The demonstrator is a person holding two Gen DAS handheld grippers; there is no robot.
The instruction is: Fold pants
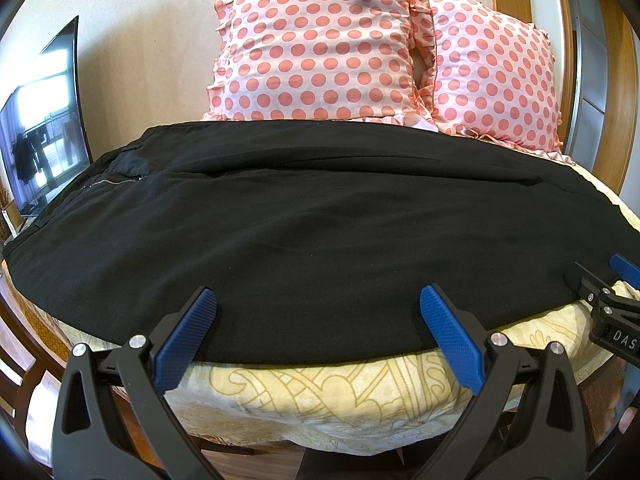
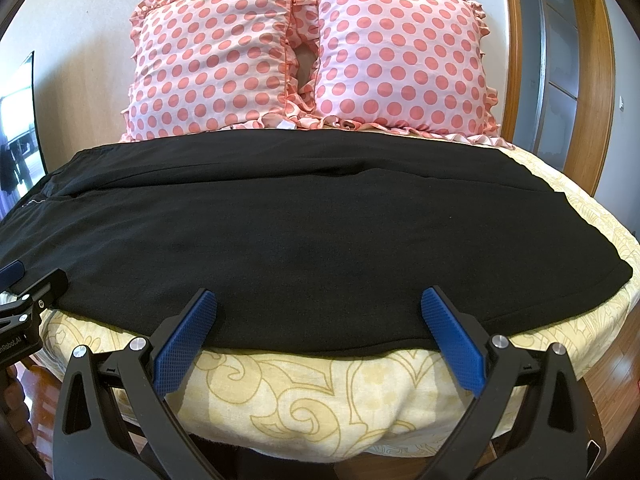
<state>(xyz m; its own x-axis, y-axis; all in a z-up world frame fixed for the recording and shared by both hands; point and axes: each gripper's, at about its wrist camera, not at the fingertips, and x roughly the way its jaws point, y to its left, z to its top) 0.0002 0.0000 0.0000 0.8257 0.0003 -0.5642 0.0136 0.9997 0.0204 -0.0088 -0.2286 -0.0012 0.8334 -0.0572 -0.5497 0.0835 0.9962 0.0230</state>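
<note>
Black pants (image 1: 304, 232) lie flat across the bed, waistband and zipper (image 1: 112, 182) at the left, leg hems at the right. They also show in the right wrist view (image 2: 304, 236). My left gripper (image 1: 318, 300) is open and empty, its blue fingertips over the pants' near edge. My right gripper (image 2: 320, 300) is open and empty, also at the near edge, further right. Each gripper shows at the edge of the other's view: the right one (image 1: 612, 280) and the left one (image 2: 28, 280).
The bed has a yellow patterned sheet (image 1: 320, 396), also in the right wrist view (image 2: 320, 396). Two pink polka-dot pillows (image 1: 320, 44) (image 2: 400, 56) lean at the headboard. A television (image 1: 44, 120) stands left. A wooden door frame (image 2: 592, 80) is at the right.
</note>
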